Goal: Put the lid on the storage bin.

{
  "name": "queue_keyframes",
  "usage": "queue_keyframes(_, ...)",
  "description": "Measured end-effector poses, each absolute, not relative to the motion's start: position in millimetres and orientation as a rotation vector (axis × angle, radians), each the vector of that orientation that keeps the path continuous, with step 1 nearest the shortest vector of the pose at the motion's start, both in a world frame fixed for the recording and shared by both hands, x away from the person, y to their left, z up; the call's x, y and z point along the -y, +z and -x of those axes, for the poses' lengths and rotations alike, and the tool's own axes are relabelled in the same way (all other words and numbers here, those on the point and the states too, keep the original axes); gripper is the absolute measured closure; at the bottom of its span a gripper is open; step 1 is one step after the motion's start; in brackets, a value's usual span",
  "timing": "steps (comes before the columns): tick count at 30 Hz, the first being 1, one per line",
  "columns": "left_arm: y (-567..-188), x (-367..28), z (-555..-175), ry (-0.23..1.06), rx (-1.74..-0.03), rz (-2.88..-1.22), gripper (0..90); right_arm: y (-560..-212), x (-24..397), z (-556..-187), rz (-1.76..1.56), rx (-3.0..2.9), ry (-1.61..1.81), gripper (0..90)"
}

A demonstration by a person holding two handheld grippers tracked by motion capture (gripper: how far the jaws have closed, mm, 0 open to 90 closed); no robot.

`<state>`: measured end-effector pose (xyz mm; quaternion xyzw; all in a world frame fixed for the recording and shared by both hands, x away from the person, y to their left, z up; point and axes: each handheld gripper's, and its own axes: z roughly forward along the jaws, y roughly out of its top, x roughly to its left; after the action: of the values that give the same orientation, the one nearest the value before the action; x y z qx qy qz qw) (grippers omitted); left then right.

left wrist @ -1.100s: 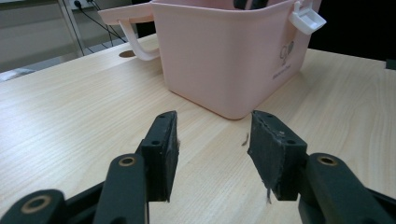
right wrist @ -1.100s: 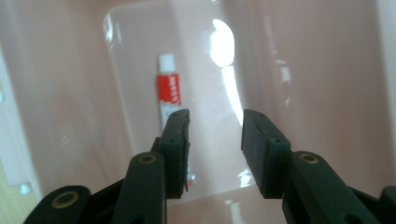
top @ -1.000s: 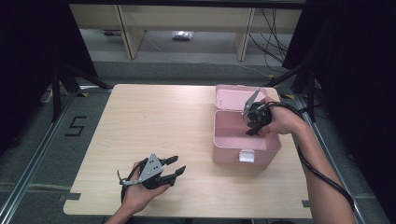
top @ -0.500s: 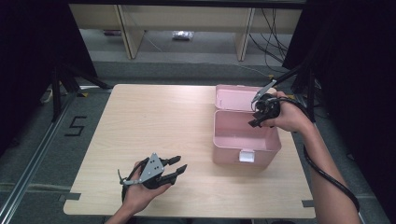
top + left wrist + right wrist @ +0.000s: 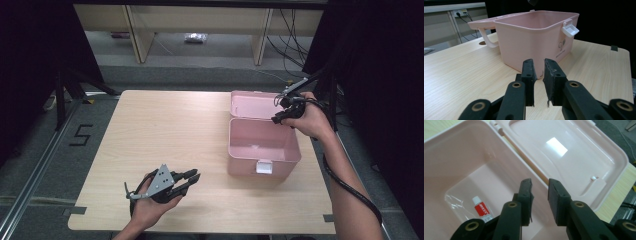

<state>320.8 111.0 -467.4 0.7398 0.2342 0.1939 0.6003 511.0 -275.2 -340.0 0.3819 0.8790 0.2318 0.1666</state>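
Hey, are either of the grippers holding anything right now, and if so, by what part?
No. The left gripper and right gripper have just been closing, with nothing between the jaws. The tube lies loose in the pink box.

A black numeral "5" (image 5: pixel 80 135) was marked on the grey floor, to the left of the wooden table (image 5: pixel 165 130) in the high view. A small emblem with lines of lettering (image 5: pixel 561 47) was printed on the front wall of the pink storage box (image 5: pixel 529 42) on that table, under its white latch, but the words could not be read. Inside the box a small white tube (image 5: pixel 482 210) was seen with a red label bearing white characters, too small to be made out.
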Motion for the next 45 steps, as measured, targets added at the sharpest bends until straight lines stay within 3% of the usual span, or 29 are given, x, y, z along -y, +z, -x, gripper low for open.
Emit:
queue_keyframes(10, -457, -91, -318, 0.352, -0.495, -1.755, 89.4, -337, 296, -518, -1.225, -2.398, 0.701, 71.6)
queue_keyframes(16, -454, -82, -319, 0.324, -0.47, -1.785, 89.8, -338, 303, -524, -1.313, -2.307, 0.721, 71.0)
queue_keyframes(31, -439, -26, -337, 0.317, -0.313, -1.805, 89.7, -351, 317, -555, -1.525, -2.144, 0.664, 81.1)
queue_keyframes(45, -445, 31, -363, 0.303, -0.28, -1.813, 89.8, -362, 325, -577, -1.611, -2.098, 0.649, 80.5)
